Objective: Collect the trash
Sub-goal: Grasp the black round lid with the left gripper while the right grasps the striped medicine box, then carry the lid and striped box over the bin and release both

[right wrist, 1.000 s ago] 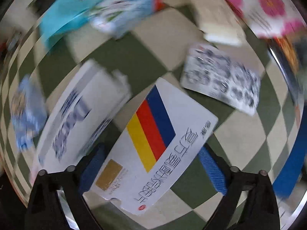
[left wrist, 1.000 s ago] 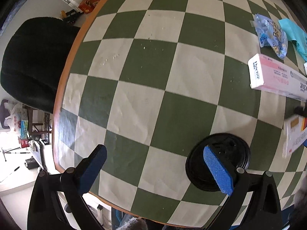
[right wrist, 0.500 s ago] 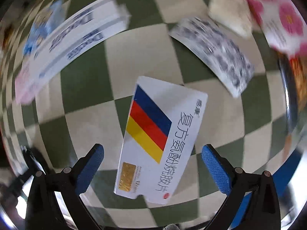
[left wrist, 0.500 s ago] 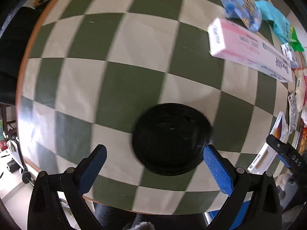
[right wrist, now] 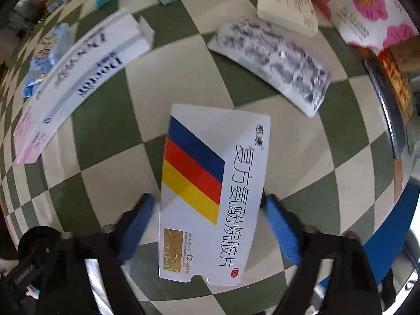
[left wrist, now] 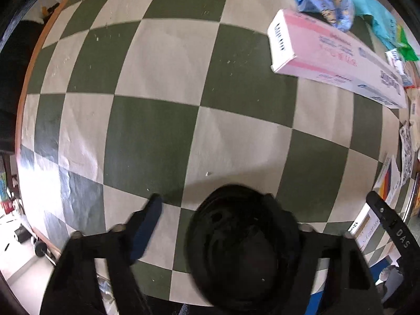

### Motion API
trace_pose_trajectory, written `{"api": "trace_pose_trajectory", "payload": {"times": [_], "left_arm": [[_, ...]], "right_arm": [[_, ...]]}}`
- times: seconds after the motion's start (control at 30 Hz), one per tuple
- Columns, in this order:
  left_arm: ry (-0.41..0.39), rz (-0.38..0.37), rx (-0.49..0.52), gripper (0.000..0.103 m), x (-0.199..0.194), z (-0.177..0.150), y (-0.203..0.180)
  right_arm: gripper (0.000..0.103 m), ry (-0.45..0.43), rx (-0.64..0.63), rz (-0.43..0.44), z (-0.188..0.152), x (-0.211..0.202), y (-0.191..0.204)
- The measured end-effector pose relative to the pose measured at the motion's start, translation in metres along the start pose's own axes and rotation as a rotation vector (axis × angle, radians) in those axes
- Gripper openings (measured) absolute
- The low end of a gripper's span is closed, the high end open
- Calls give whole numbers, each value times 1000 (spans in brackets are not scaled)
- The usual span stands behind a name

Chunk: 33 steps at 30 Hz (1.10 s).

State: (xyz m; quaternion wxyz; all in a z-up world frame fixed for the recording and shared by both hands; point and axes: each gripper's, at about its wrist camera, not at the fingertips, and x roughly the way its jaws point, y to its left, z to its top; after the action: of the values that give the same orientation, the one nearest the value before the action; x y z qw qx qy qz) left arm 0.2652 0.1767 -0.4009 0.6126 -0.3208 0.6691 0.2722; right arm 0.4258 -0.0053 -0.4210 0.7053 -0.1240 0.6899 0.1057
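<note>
The left gripper (left wrist: 218,225) points forward along the table (left wrist: 162,84), low over its near edge, jaws spread apart; its left blue pad (left wrist: 147,225) shows clearly, while the right finger sits hidden behind a black cup lid (left wrist: 241,246) that lies between the two. The right gripper (right wrist: 210,225) hangs over the same table, jaws wide, its blue pads (right wrist: 282,229) flanking a medicine box (right wrist: 210,194) on both sides without clearly touching it

Both tools closed in: lid (left wrist: 242,246), box (right wrist: 210,197).
</note>
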Motion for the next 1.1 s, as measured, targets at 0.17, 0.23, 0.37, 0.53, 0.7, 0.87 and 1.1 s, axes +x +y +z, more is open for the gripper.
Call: {"api": "trace_pose_trajectory", "payload": {"times": [0.17, 0.23, 0.37, 0.53, 0.7, 0.87, 1.1], "left_arm": [[-27, -24, 6, 20, -10, -6, 7], [-39, -25, 19, 8, -15, -8, 7], [-67, -47, 20, 8, -26, -12, 13], [-55, -189, 3, 14, -36, -20, 25], [-4, -306, 21, 39, -16, -37, 37], [-14, -196, 69, 36, -8, -44, -1], [-102, -108, 115, 2, -23, -49, -16]], "right_arm": [[75, -1, -56, 2, -7, -4, 22], [75, -5, -62, 16, -11, -6, 27], [75, -28, -87, 44, -11, -7, 37], [75, -38, -85, 87, -10, -28, 27], [75, -32, -76, 118, -12, -36, 16], [75, -19, -75, 115, -13, -27, 4], [75, -47, -100, 110, -9, -14, 7]]}}
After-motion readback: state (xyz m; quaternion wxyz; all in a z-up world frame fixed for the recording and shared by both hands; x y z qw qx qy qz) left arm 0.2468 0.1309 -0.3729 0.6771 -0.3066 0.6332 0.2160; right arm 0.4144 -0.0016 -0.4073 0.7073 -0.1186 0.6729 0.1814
